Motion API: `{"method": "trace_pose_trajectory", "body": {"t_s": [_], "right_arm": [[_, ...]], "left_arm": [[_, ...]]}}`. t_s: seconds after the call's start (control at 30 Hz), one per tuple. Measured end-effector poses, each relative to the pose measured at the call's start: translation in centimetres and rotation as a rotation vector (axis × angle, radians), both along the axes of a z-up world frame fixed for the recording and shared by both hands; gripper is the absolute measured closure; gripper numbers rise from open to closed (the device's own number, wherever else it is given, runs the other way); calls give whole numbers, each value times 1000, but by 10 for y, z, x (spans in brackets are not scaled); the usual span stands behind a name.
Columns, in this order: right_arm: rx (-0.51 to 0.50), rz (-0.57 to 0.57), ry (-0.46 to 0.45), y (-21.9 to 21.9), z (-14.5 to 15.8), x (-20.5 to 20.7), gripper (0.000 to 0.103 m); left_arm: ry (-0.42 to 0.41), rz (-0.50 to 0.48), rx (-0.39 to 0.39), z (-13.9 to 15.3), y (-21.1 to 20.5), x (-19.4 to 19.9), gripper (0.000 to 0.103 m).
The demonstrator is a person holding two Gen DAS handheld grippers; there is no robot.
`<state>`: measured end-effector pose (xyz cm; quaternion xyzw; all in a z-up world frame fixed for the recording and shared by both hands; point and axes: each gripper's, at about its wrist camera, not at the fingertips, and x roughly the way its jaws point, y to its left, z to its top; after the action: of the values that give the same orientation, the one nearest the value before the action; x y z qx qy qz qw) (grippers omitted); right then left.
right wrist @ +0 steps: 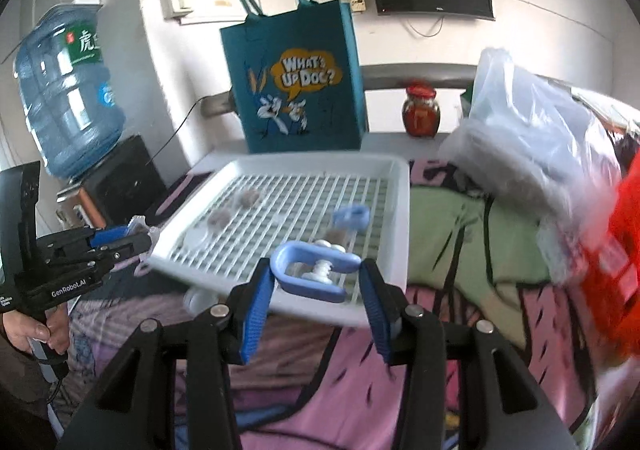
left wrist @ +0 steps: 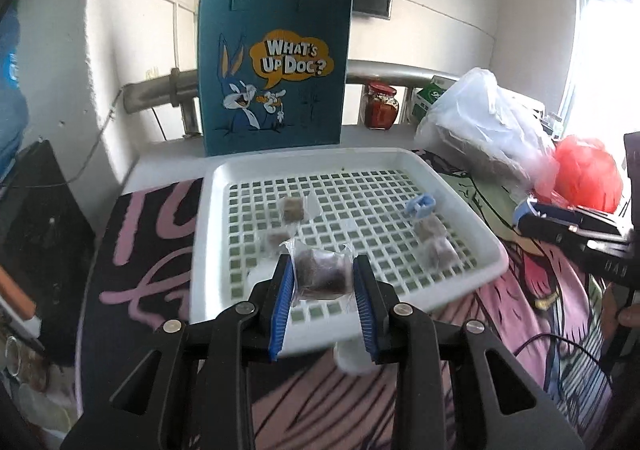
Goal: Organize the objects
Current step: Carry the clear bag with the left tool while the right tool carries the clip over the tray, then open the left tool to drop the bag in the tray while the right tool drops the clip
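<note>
Sorting looks barely begun: several clear-wrapped brown snack packets (left wrist: pixel 294 209) and a second blue clip (left wrist: pixel 420 205) lie loose in the white perforated plastic tray (left wrist: pixel 452 186) on the bed. The left gripper (left wrist: pixel 322 276) has its fingers closed on one wrapped brown packet (left wrist: pixel 320 276) above the tray's near edge. The right gripper (right wrist: pixel 316 278) has fingers wide, flanking a blue plastic C-shaped clamp (right wrist: pixel 310 268); whether they grip it I cannot tell.

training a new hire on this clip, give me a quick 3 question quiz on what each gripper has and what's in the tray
1. True or false: the left gripper is shut on a clear packet with a brown block.
2. The right gripper holds: A) a red-lidded jar B) a blue C-shaped clip C) a water jug.
3. Fill in: a second blue clip lies in the white ____ with the grid floor.

Key
1. True.
2. B, the blue C-shaped clip. The jar stands by the teal tote bag.
3. tray.
</note>
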<state>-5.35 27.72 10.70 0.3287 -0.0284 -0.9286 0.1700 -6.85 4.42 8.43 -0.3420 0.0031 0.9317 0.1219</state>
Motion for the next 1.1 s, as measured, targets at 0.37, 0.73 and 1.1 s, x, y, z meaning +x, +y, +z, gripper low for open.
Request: {"method": "trace_pose_trajectory", "body": {"t_s": [0.37, 0.73, 1.1], "right_arm": [[141, 1, -130, -13, -51, -44, 60], [177, -4, -108, -22, -60, -46, 44], [-20, -7, 186, 7, 18, 25, 36]], "left_arm": [[-94, -22, 2, -48, 26, -40, 74], [-83, -37, 85, -46, 22, -39, 37], [140, 33, 74, 19, -22, 14, 10]]}}
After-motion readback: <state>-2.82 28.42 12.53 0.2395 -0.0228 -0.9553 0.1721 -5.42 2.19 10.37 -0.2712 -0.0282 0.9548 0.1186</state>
